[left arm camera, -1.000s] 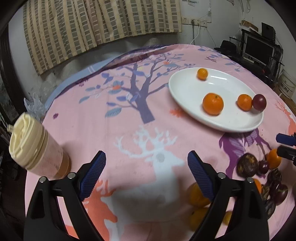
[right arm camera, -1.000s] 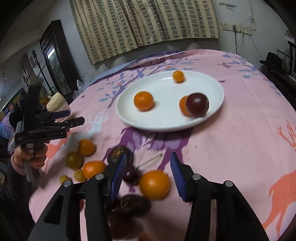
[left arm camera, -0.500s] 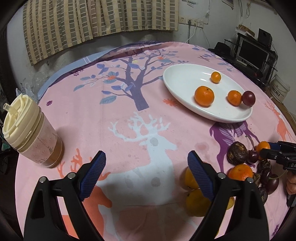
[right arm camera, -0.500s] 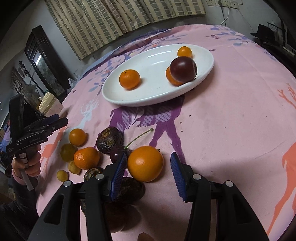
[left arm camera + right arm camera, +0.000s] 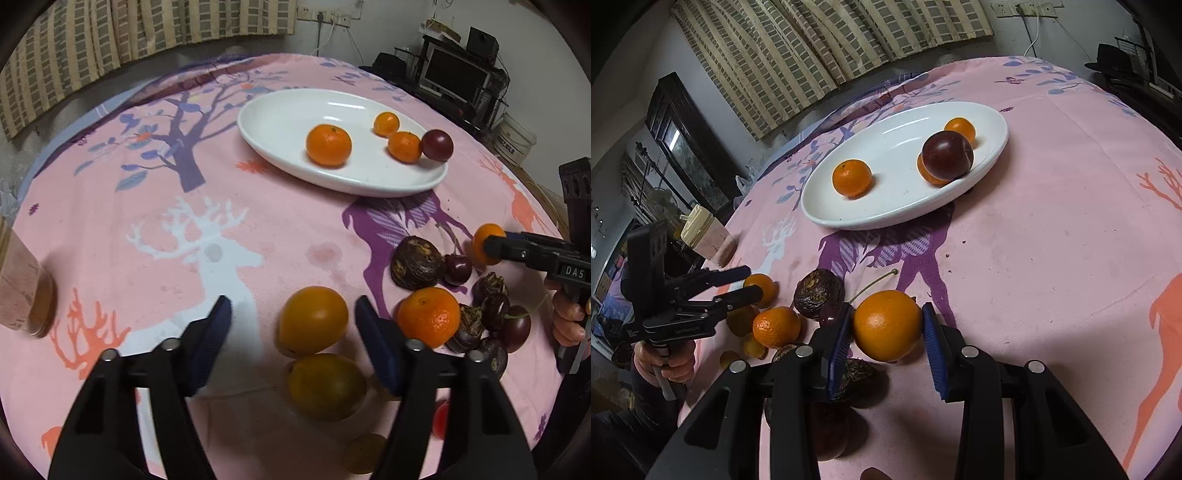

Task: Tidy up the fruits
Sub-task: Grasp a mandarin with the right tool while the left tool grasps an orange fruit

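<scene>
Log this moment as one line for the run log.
task: organize fruits | right gripper: open around orange on tablecloth | left gripper: open, straddling yellow-orange fruit | white plate: three oranges, one plum

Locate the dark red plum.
In the right wrist view, the plum lies on the white plate, near its right rim, against an orange.

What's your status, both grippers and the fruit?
Left gripper open, jaws either side of a yellow-orange fruit. Right gripper open around an orange, not clamped. Plate holds four fruits. Passion fruit and cherries crowd the right's left finger.
</scene>
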`<act>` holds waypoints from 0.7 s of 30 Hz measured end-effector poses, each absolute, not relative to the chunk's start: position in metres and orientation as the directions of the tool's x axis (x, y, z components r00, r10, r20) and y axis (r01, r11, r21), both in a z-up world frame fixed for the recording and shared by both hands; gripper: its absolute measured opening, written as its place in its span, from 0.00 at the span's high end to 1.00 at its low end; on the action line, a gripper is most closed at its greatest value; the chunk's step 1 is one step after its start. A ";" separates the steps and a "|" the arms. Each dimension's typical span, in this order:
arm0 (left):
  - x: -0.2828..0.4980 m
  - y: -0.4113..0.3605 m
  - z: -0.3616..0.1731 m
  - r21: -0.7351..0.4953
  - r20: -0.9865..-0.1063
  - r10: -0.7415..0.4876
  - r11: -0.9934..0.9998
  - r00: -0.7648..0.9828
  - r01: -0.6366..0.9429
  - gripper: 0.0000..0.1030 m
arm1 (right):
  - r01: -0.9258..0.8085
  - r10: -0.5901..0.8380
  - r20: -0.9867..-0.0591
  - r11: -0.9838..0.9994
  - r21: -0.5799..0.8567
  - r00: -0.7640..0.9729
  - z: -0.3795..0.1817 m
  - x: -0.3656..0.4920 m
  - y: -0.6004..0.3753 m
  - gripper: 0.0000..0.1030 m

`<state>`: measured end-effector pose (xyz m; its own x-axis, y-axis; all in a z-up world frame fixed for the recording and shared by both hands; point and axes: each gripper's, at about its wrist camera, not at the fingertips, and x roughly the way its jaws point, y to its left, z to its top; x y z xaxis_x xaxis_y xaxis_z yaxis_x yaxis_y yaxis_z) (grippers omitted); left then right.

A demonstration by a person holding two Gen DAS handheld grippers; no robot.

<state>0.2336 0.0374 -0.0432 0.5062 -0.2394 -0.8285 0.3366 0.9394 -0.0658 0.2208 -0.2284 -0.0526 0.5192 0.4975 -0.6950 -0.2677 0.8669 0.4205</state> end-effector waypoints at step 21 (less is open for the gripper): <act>0.314 0.009 0.013 -0.153 -0.757 -0.290 0.950 0.586 0.272 0.64 | -0.330 0.404 -0.605 0.914 0.236 0.686 0.010 0.299 -0.199 0.63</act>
